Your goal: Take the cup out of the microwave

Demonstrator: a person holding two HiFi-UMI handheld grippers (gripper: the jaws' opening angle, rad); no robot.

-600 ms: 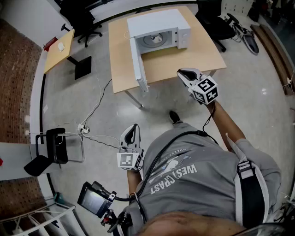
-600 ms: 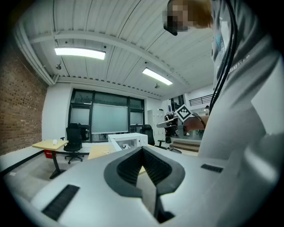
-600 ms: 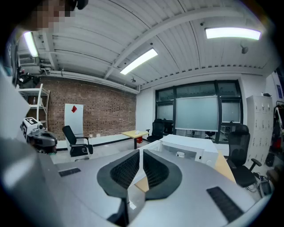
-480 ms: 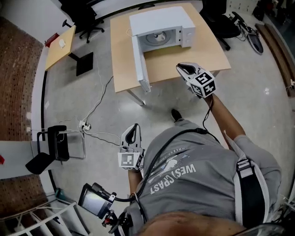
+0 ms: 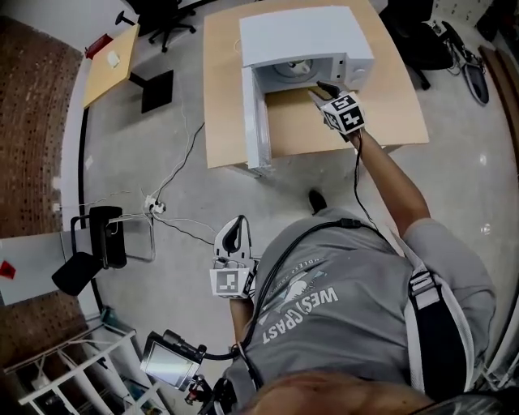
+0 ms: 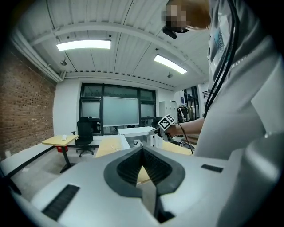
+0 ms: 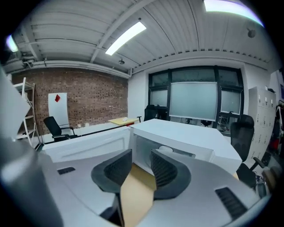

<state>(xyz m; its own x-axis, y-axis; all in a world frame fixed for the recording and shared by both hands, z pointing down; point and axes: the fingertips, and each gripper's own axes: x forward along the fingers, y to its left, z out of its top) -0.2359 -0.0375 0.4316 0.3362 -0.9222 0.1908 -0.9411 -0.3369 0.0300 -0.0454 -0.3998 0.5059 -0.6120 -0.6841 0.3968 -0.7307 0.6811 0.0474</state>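
Note:
The white microwave [image 5: 304, 36] stands on a wooden table [image 5: 397, 105], with its door [image 5: 255, 113] swung open to the left. In the right gripper view a white cup [image 7: 166, 149] sits inside the cavity, straight ahead of my jaws. My right gripper [image 5: 320, 87] hovers over the table just in front of the opening, open and empty [image 7: 141, 153]. My left gripper [image 5: 233, 233] hangs low beside the person's body, far from the table. Its tips meet with nothing between them [image 6: 142, 148]. Far ahead of it stand the microwave [image 6: 135, 131] and the right gripper [image 6: 165, 123].
A small yellow table [image 5: 109, 65] and a black office chair [image 5: 162, 16] stand at the back left. Cables and a power strip [image 5: 154, 207] lie on the floor left of the table. A black chair [image 5: 89, 259] stands at the left, and bicycles [image 5: 458, 49] at the far right.
The right gripper has moved forward from the table's front edge up to the microwave's opening. The person has stepped nearer the table. The left gripper has stayed at the person's side.

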